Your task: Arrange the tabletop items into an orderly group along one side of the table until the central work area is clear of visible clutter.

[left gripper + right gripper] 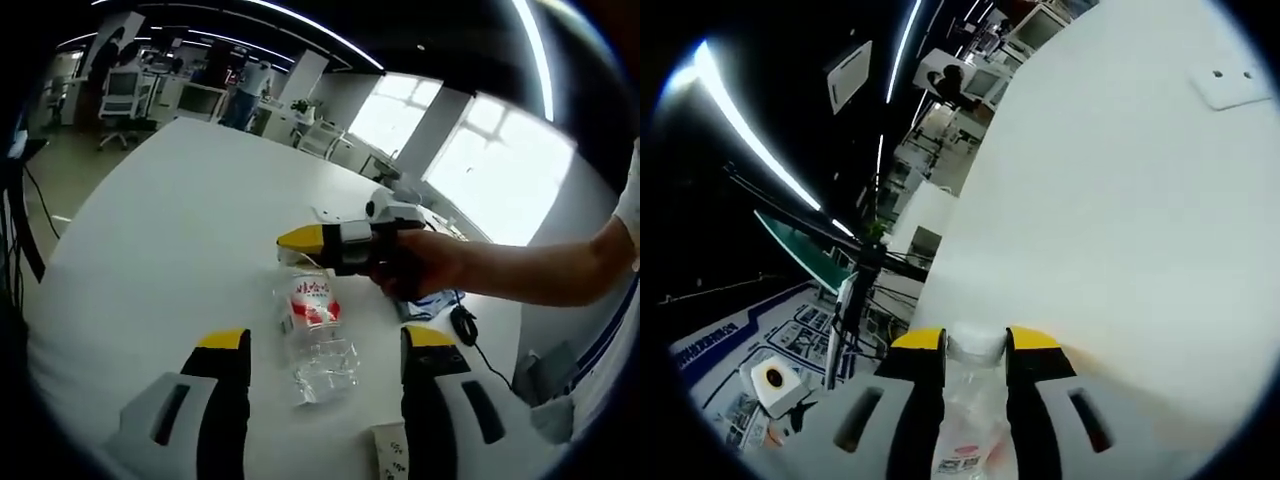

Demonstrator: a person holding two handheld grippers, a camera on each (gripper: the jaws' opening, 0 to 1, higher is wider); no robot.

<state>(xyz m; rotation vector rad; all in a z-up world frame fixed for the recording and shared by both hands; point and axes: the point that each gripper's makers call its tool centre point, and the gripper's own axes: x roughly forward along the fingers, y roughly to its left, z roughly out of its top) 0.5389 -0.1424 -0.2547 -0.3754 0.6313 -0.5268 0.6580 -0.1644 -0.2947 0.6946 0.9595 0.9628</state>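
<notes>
Left gripper view: a clear, crinkled plastic bottle (315, 335) with a red-and-white label lies on the smooth white table (170, 220), between the left gripper's (325, 345) spread yellow-tipped jaws, untouched by them. The right gripper (300, 240), held by a hand (425, 262), clamps the bottle's neck; right gripper view shows the white cap (975, 345) pinched between its jaws. A printed paper cup (390, 452) is cut off at the near table edge.

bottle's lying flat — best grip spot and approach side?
Take the clear bottle at its neck, just below the cap, coming in along its long axis from the cap end. It narrows there, so jaws close fully. The right gripper already clamps that spot.
</notes>
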